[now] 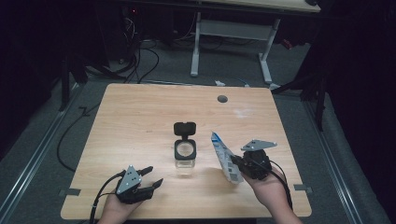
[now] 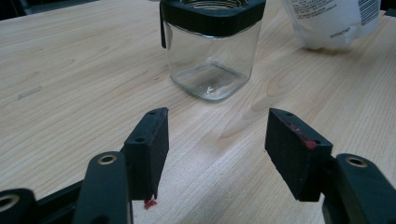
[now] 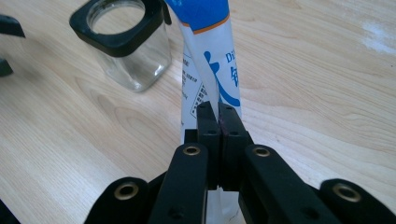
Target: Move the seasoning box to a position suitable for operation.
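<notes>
Jar (image 1: 185,156): a clear glass jar with a black square rim. It stands near the middle of the bench (image 1: 140,121), a bit toward the near edge. Its black lid (image 1: 185,129) is flipped up on the far side, so the mouth is open. The jar looks empty.
Bag (image 1: 226,158): a white and blue bag, just to the right of the jar and not touching it. It leans, with its top toward the far edge.
Right tool (image 1: 235,161): its two black jaws are pressed together on the bag's side. A hand holds it near the bench's near right corner.
Left tool (image 1: 154,178): its jaws stand wide apart with nothing between them. It rests low by the near edge, to the left of the jar, and points at it.
Step now: I think the bag is being picked up so it can be brought to the jar.
Next move: I think the bag needs to go over the open mouth and tip, with its open end down. The left tool could hold the jar so it does not slide.
Watch out: the bag is soft and could slip or miss the mouth.
</notes>
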Demonstrator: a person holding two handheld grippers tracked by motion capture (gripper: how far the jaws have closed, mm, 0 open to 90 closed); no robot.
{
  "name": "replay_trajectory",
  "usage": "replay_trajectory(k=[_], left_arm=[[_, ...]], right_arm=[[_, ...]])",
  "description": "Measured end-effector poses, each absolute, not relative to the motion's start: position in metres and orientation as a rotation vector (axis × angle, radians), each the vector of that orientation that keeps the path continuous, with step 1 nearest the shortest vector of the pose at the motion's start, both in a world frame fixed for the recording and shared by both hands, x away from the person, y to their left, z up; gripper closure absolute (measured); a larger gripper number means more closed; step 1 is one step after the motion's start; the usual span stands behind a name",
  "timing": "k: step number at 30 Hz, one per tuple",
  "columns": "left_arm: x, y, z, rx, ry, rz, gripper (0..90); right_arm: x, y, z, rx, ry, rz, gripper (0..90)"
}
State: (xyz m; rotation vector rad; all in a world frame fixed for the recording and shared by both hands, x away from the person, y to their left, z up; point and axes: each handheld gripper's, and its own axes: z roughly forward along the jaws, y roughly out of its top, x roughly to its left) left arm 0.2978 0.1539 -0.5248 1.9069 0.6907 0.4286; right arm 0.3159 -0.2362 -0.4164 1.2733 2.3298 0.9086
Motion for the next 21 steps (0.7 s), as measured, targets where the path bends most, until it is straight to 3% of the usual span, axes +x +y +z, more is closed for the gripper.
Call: replay_trajectory(k=[21], left_arm=[[0.295,0.147,-0.527,1.919,0.681,0.435,41.1]], right_arm=[[0.332,-0.22,-0.407,1.222,2.496,0.697,90.0]])
